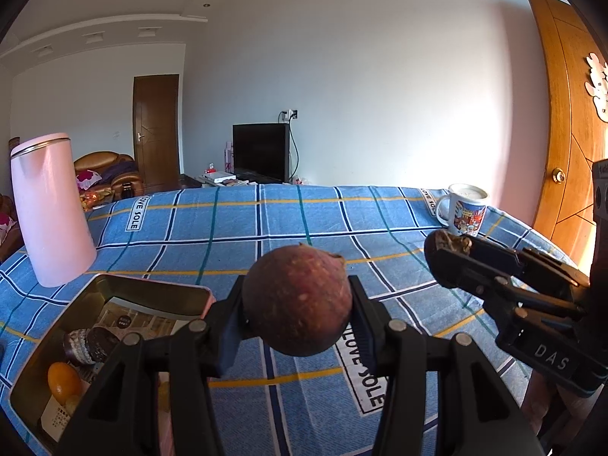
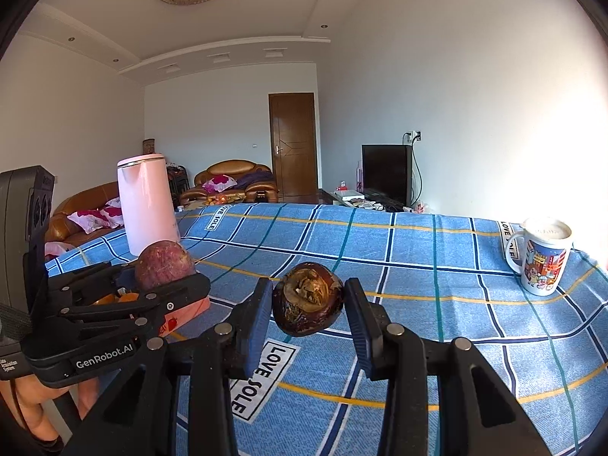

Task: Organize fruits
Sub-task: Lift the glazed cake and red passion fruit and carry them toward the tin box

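Left tongs (image 1: 298,313) are clamped on a round reddish-brown fruit (image 1: 298,300), pads pressing both its sides, the fruit carried clear above the bench (image 1: 304,220); right tongs (image 2: 307,313) are closed on a smaller dark brown fruit (image 2: 307,302) with a rough, crusty top, held up off the cloth as well; from the left wrist view the right tongs come in from the right edge with "DAS" lettered on the body; from the right wrist view the left tongs sit off to the left, "GenRobot.AI" printed white along the frame; under both pairs, the blue checked cloth shows white patches reading "LOVE SOLE", one just below each pair, more at the far edge; down and left of the left tongs, a pink-rimmed metal tin (image 1: 159,288) lies open, an orange fruit (image 1: 64,382) inside with a dark jar (image 1: 89,344) and printed paper, the writing too small to read; beyond the tin stands a tall pink kettle (image 1: 49,209); far right of the right tongs, a white mug (image 2: 543,258) with a busy cartoon print, its lettering not legible; fingers (image 2: 41,414) of a person show beneath the left tongs' frame.
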`<state>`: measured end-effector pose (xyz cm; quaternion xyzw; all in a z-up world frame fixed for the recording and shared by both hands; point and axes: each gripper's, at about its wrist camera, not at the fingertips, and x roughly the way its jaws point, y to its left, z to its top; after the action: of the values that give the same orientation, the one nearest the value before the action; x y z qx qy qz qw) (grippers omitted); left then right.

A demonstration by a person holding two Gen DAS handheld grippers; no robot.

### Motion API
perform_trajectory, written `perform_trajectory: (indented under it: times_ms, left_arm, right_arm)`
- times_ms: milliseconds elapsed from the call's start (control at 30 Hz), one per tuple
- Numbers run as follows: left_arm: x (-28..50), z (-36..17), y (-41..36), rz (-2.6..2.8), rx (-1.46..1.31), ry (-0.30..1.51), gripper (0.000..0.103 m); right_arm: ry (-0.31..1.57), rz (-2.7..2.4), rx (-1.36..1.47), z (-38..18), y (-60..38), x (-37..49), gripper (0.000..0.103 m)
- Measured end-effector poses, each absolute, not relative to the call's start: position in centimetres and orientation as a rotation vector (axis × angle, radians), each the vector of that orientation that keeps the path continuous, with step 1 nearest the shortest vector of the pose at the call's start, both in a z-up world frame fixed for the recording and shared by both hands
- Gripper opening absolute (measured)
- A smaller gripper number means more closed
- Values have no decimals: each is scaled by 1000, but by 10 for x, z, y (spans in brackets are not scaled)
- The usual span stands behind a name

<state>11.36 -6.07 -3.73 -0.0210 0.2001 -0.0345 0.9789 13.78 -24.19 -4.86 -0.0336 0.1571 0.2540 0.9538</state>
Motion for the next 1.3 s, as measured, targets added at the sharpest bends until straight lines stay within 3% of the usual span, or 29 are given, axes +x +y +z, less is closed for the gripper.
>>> perform_trajectory:
  times_ms: [1300]
  left_arm:
    - [72, -38, 22, 50, -125, 394, 52]
  right_arm:
    - [336, 710, -113, -40, -139, 127, 41]
